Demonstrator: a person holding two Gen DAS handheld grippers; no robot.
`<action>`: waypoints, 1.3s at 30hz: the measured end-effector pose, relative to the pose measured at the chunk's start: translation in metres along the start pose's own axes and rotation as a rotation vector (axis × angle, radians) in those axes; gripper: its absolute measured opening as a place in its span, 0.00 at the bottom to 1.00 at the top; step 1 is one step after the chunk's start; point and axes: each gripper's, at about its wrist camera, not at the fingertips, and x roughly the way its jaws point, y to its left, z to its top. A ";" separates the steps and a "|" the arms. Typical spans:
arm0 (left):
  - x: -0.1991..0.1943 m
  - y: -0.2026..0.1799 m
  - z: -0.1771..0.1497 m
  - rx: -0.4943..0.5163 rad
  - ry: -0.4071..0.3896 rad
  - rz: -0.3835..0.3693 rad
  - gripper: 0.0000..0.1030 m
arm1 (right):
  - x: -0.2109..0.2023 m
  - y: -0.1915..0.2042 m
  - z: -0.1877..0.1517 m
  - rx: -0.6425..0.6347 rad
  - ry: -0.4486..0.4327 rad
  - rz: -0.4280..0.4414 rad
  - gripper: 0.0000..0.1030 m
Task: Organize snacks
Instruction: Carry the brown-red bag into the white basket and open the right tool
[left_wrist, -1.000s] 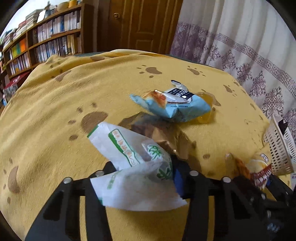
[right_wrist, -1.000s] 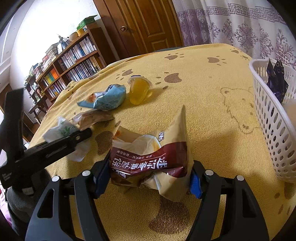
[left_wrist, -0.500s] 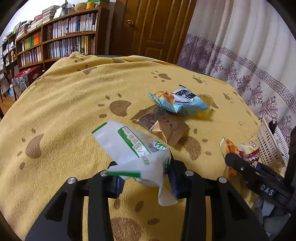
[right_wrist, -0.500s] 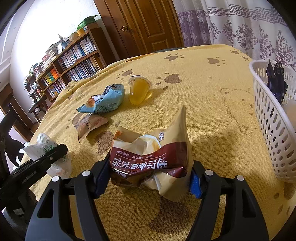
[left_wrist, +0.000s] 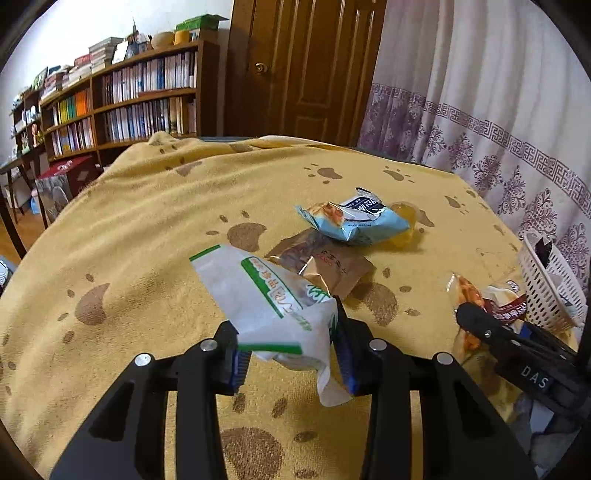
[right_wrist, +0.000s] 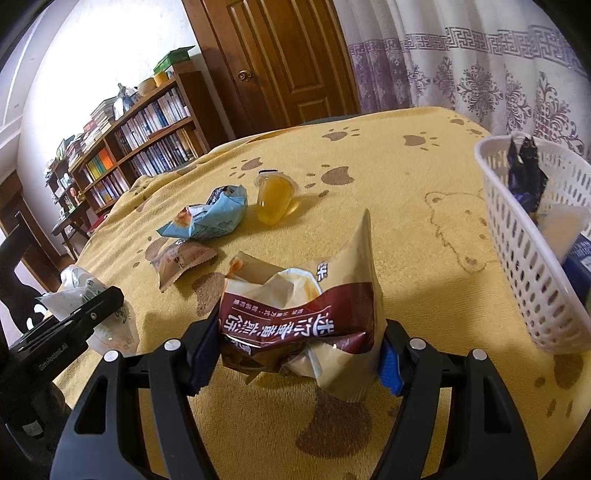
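Left gripper (left_wrist: 290, 356) is clamped on a white and green snack packet (left_wrist: 275, 306), both black fingers with blue pads (left_wrist: 347, 360) pressing its sides, the packet sticking out forward and up between them. It is held low over the cloth, pointing roughly level (slight tilt, hard to judge through the fisheye). Right gripper (right_wrist: 295, 349) is closed on a brown and tan snack bag (right_wrist: 306, 314), crumpled between its pads. The two grippers sit side by side, near each other, each one visible at the edge of the other's camera.
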 end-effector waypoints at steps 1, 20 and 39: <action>-0.001 -0.001 0.000 0.004 -0.004 0.005 0.38 | -0.002 -0.001 -0.001 0.007 -0.004 -0.002 0.69; -0.011 -0.015 -0.002 0.051 -0.035 0.000 0.38 | -0.064 -0.004 0.005 0.023 -0.116 -0.050 0.69; -0.009 -0.019 -0.005 0.068 -0.031 -0.008 0.38 | -0.141 -0.103 0.044 0.182 -0.318 -0.280 0.69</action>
